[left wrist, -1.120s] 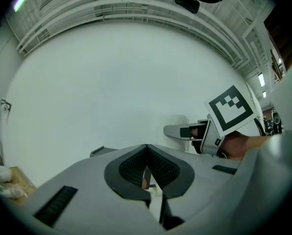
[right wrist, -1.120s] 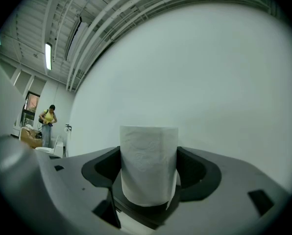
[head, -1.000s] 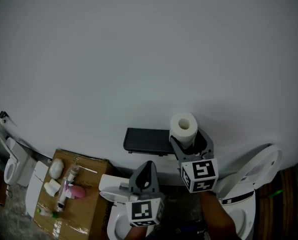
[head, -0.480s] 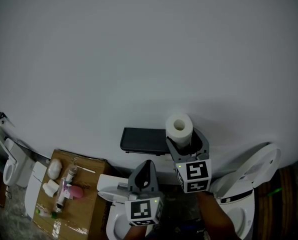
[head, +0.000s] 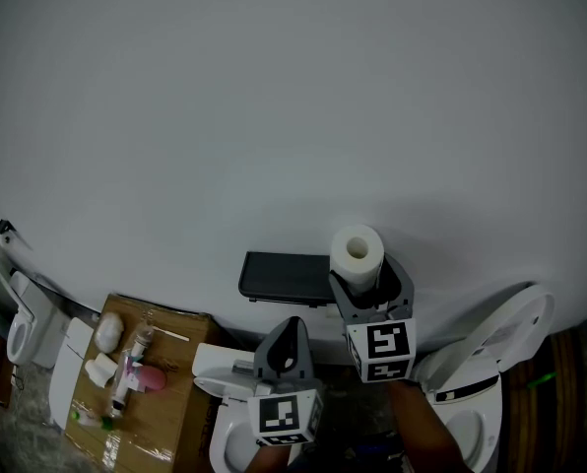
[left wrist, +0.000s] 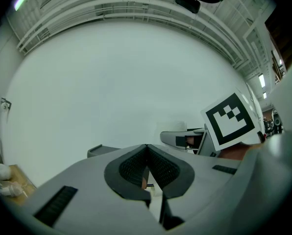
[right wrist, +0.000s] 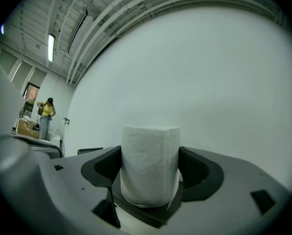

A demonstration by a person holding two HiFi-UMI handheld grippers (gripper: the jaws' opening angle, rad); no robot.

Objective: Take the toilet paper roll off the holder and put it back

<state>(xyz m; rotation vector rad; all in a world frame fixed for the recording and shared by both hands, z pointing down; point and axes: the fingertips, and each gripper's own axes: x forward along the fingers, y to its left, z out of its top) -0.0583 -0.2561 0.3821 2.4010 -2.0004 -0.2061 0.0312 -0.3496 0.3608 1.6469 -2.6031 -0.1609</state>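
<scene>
R gripper (head: 365, 282) clamps white toilet paper roll (head: 358, 250) by sides, prob. keeping core free for refit, at black wall holder (head: 286, 277) right edge. L gripper (head: 293, 325) closed, empty.

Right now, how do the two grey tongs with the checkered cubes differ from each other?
The grey right tongs are clamped on a white toilet paper roll; the grey left tongs are shut with nothing between them. In the head view the right tongs sit beside the black wall holder, while the left tongs sit lower, nearer the person. Both have black pads and carry a black-and-white marker cube.
</scene>
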